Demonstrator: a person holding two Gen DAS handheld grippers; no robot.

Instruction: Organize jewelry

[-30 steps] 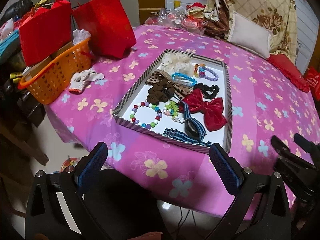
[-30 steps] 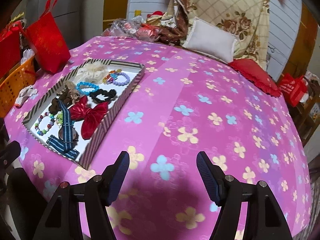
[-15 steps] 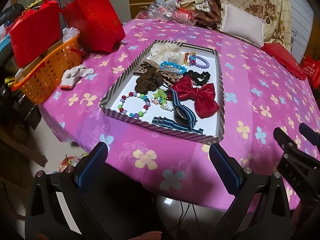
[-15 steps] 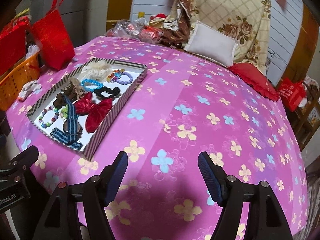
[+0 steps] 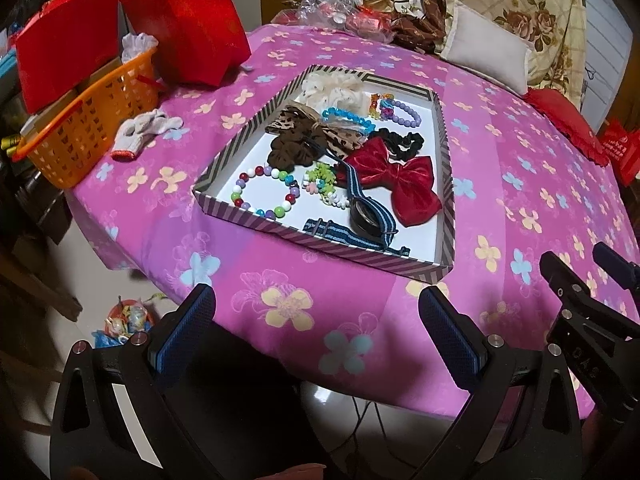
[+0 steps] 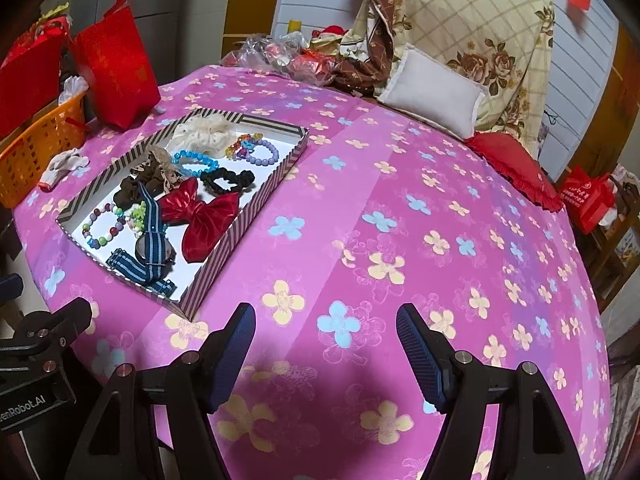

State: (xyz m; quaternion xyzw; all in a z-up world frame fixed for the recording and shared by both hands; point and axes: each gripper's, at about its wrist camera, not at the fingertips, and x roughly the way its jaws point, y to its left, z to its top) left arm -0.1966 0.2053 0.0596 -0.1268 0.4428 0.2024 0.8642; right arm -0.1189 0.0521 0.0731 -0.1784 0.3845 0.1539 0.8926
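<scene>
A striped shallow tray (image 5: 328,247) (image 6: 248,212) lies on the pink flowered tablecloth. It holds a red bow (image 5: 394,178) (image 6: 204,216), a blue-striped watch (image 5: 366,220) (image 6: 154,250), a multicolour bead bracelet (image 5: 264,192), a blue bead bracelet (image 5: 346,116), a purple bracelet (image 5: 404,114), a black scrunchie (image 5: 400,142), a brown leopard bow (image 5: 308,136) and a cream scrunchie (image 5: 334,86). My left gripper (image 5: 316,320) is open and empty, just short of the tray's near edge. My right gripper (image 6: 326,340) is open and empty over bare cloth right of the tray.
An orange basket (image 5: 84,120), red gift bags (image 5: 192,20) and a white glove (image 5: 146,130) sit left of the tray. A white pillow (image 6: 432,90), a red cushion (image 6: 516,170) and wrapped clutter (image 6: 288,56) lie at the back. The table edge drops off near both grippers.
Both grippers have moved forward toward the table and slightly higher; the tray sits closer in both views. Both stay open and empty.
</scene>
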